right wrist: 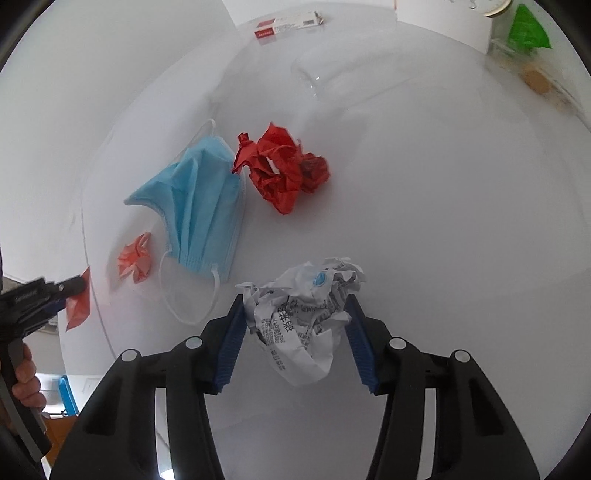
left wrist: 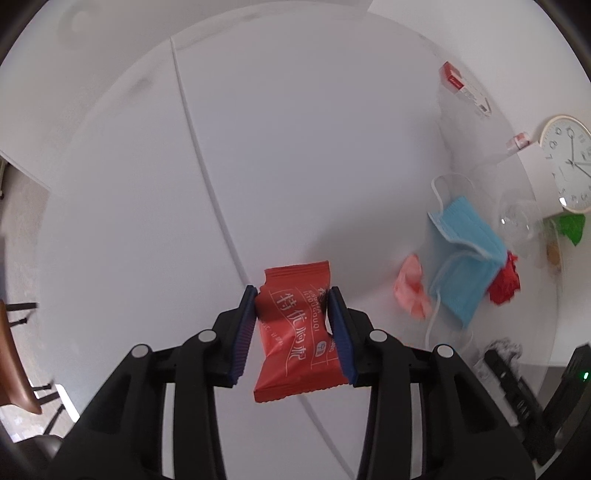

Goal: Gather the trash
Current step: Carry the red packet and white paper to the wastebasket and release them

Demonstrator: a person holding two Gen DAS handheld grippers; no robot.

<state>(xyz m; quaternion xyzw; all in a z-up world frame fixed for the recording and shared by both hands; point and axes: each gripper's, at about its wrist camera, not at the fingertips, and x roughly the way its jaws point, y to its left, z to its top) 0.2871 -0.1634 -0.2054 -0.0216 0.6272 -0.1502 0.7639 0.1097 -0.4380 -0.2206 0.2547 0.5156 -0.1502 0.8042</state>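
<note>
My left gripper (left wrist: 291,295) is shut on a red snack wrapper (left wrist: 295,332) with white print and holds it above the white table (left wrist: 295,147). My right gripper (right wrist: 295,299) is shut on a crumpled white printed paper ball (right wrist: 306,314). On the table lie a blue face mask (right wrist: 199,210), crumpled red paper (right wrist: 280,166) and a small pink wad (right wrist: 136,258). The mask (left wrist: 461,258), the red paper (left wrist: 504,280) and the pink wad (left wrist: 410,284) also show in the left wrist view. The left gripper and the wrapper (right wrist: 77,299) show at the left edge of the right wrist view.
A red and white box (right wrist: 288,24) lies at the far edge. A clear plastic cup (right wrist: 321,70) lies on its side. A round clock (left wrist: 569,162) and a green object (right wrist: 528,29) stand at the back. A brown chair (left wrist: 14,354) is off the table's left.
</note>
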